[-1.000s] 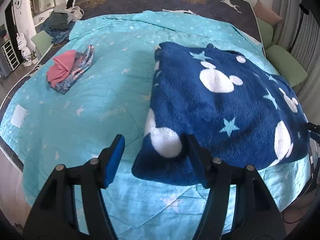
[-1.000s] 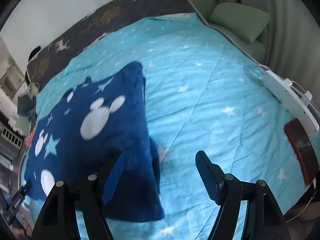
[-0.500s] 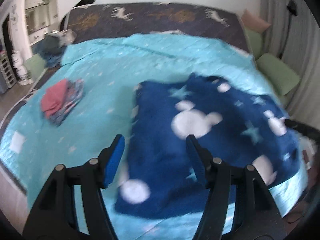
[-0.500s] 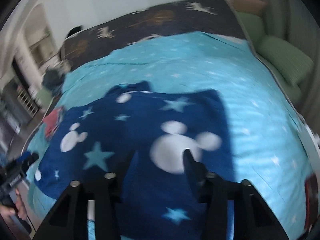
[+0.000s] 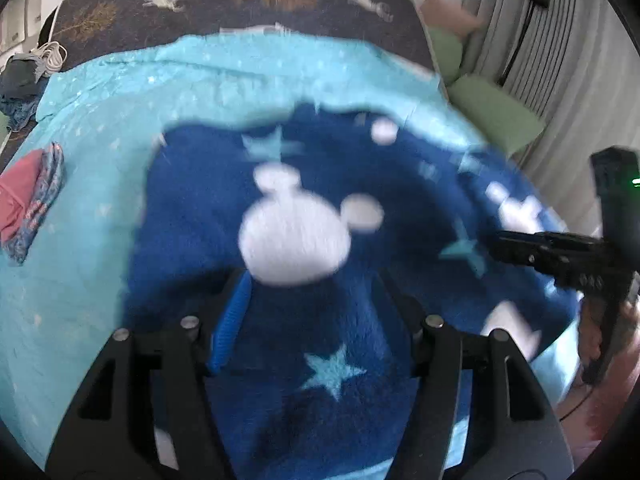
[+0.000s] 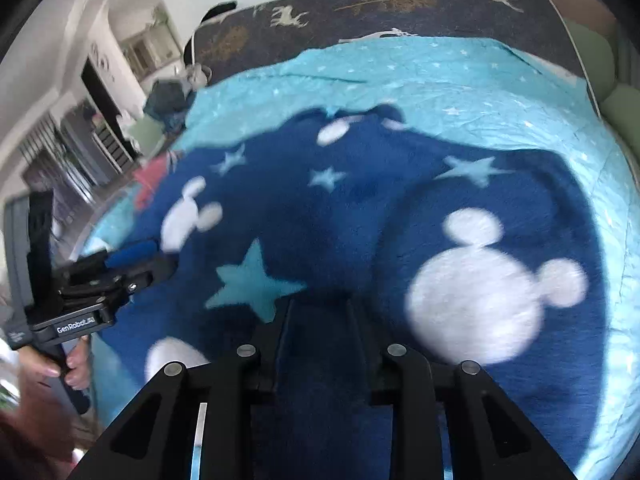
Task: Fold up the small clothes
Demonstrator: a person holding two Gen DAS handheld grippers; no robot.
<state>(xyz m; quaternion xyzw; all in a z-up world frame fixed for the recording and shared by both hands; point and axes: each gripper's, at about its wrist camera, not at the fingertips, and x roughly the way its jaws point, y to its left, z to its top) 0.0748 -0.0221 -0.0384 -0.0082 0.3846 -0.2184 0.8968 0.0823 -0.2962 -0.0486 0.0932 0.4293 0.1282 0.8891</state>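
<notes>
A navy fleece garment (image 5: 320, 184) with white mouse heads and pale stars lies spread on the teal bedspread (image 5: 92, 112). My left gripper (image 5: 316, 304) hovers open over its near part, and its blue pad (image 5: 232, 320) is bare. In the right wrist view the left gripper (image 6: 156, 258) sits at the garment's left edge. My right gripper (image 6: 322, 316) has its jaws closing, with navy fleece (image 6: 360, 200) filling the narrow gap between them. In the left wrist view the right gripper (image 5: 500, 240) reaches onto the garment's right edge.
Folded pink and patterned clothes (image 5: 28, 200) lie on the bedspread to the left. A dark heap of clothes (image 5: 20, 80) sits at the far left corner. Green cushions (image 5: 492, 116) lie past the right side. A hand (image 6: 72, 364) grips the left tool's handle.
The right jaws have narrowed from wide apart to close together around the fleece. Both grippers have swung in from the garment's corners to over its near part. The left jaws kept their width.
</notes>
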